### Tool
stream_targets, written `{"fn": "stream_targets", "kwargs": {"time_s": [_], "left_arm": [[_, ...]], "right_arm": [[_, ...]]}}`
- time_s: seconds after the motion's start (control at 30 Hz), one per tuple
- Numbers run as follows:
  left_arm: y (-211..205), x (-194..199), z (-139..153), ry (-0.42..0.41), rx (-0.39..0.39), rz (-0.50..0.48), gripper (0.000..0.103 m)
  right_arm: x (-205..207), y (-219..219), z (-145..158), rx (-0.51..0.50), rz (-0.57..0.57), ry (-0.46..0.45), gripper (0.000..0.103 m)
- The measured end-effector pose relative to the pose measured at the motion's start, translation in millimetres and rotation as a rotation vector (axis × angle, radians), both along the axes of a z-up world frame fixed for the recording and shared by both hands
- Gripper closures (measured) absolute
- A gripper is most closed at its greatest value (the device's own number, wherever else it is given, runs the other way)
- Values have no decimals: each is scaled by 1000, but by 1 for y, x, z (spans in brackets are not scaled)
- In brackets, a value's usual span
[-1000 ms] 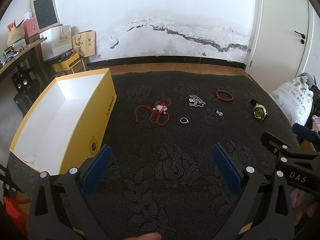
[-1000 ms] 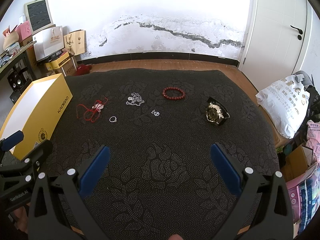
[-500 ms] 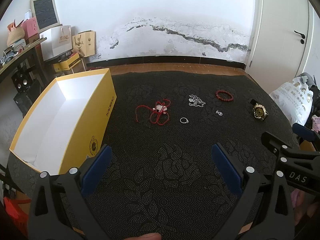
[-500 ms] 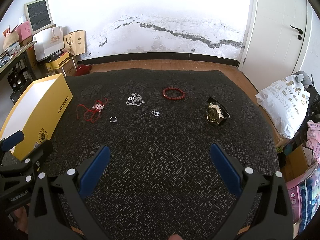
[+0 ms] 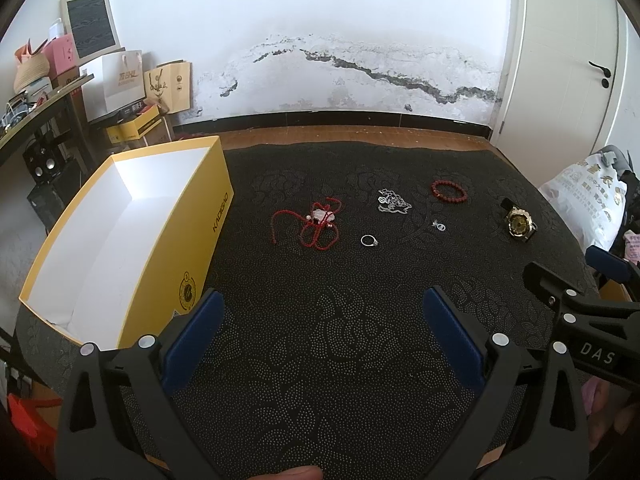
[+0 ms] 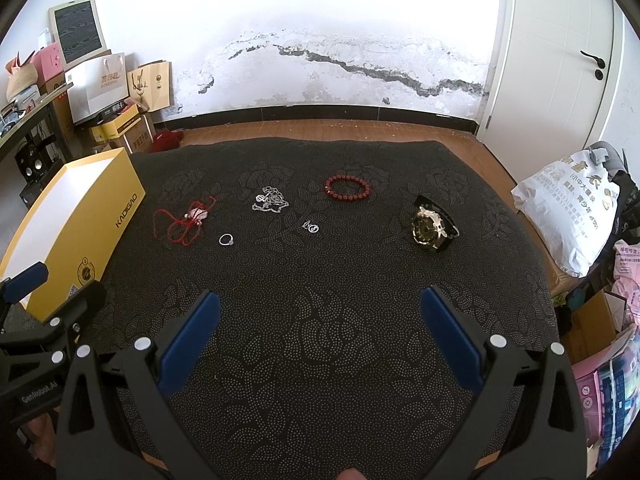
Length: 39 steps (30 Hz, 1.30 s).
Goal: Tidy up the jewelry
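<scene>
Yellow box (image 5: 168, 216) at nine o'clock is empty; all jewelry (image 5: 320, 224) lies outside, our grippers (image 5: 320, 322) (image 6: 318, 320) spread, holding nothing.

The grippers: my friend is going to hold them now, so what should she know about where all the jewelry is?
Left gripper and right gripper: both open, holding nothing, hovering low over the near part of the black mat.
Yellow box: open at the mat's left edge; the part of its inside that shows is bare.
On the mat, left to right: red cord necklace, ring, silver chain, small silver charm, red bead bracelet, watch.
Done: nothing is in the box yet.
Left: all six pieces, probably to go in the box.
</scene>
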<state>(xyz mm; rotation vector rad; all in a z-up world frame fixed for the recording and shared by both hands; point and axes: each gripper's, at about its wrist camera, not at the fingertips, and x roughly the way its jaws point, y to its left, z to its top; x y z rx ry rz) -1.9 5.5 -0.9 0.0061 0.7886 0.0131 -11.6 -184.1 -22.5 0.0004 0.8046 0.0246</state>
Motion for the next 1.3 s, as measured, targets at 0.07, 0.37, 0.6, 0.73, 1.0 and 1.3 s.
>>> {"fn": "stream_targets", "kwargs": {"time_s": [0.07,0.37,0.6,0.73,1.0,1.3], "left_arm": [[0,0,0,-1,2,0,6],[0,0,-1,4,-3,1,6],[-2,2,-2,17,-2,-1,6],[-3,6,-3,32,-4,3,6],[-9,13,-5,42,31,-16,6],[-8,20,-9,77,33,-36,6]], "right_arm": [[0,0,0,0,0,1,6],[0,-1,0,2,0,1,6],[1,-2,1,4,-4,1,6],[1,-3,2,7,-8,-2,6],[2,-7,3,14,-16,-3,6],[6,-16,4,23,-36,-4,6]]}}
